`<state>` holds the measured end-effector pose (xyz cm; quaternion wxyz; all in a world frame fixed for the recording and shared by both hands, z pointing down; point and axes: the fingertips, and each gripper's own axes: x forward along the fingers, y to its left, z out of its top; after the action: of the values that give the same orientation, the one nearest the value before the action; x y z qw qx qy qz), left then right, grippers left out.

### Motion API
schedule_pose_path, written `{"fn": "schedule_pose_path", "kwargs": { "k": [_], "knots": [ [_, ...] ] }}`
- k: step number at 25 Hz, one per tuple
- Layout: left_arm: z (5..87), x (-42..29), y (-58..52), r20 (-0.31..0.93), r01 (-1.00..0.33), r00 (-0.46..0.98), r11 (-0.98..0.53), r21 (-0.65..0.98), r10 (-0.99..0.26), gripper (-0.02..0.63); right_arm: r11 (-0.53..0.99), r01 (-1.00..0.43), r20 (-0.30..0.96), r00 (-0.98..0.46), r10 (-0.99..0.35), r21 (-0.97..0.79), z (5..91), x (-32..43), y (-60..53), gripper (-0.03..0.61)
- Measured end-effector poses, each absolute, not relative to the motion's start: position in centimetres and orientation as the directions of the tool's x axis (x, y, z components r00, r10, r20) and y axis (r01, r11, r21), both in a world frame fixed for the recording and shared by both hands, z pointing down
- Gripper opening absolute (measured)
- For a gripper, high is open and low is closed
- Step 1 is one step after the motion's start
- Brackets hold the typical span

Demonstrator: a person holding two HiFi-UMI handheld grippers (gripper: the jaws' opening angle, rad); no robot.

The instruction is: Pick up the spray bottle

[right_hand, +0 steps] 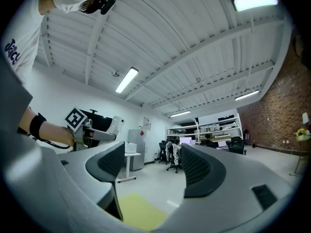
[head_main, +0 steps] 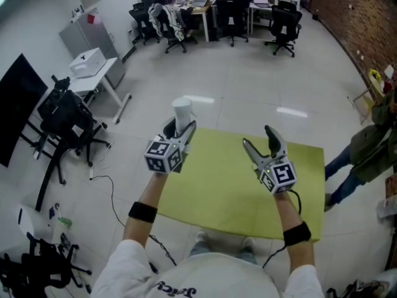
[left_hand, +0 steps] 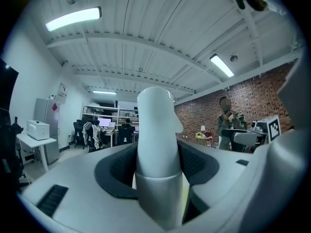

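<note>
The white spray bottle (head_main: 182, 116) stands upright between the jaws of my left gripper (head_main: 180, 131), lifted above the far left corner of the yellow-green table (head_main: 229, 191). In the left gripper view the bottle (left_hand: 156, 144) fills the middle, and the dark pads (left_hand: 116, 171) press on both its sides. My right gripper (head_main: 263, 143) is held up over the middle of the table, open, with nothing between its jaws. From the right gripper view (right_hand: 150, 166) I see the left gripper with the bottle's white top (right_hand: 113, 124) at the left.
A person in a green jacket (head_main: 371, 144) stands beside the table's right edge. A black chair (head_main: 67, 124) and a white desk (head_main: 93, 73) are on the left, and office desks with chairs (head_main: 229, 8) line the far wall. Cables and gear (head_main: 43, 253) lie on the floor at the lower left.
</note>
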<state>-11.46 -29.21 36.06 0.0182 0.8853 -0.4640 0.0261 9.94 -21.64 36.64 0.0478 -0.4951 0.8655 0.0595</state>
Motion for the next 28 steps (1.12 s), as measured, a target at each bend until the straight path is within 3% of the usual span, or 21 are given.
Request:
{"fn": "schedule_pose_path", "kwargs": {
  "k": [8, 19, 28],
  "knots": [
    [35.6, -10.9, -24.0, -0.005, -0.807, 0.589, -0.589, -0.034, -0.808, 0.262, 0.399, -0.916, -0.170, -0.401, -0.900, 0.052, 36.2, 16.6, -17.1, 0.374],
    [39.5, -8.4, -18.5, 0.019, -0.786, 0.615, -0.615, -0.060, -0.788, 0.262, 0.247, -0.969, -0.133, -0.245, -0.960, 0.008, 40.3, 24.5, -9.4, 0.374],
    [43.5, -9.2, -15.2, 0.050, -0.820, 0.568, -0.570, -0.051, -0.822, 0.262, 0.113, -0.994, -0.108, -0.113, -0.988, -0.002, 43.6, 26.6, -4.7, 0.374]
  ]
}}
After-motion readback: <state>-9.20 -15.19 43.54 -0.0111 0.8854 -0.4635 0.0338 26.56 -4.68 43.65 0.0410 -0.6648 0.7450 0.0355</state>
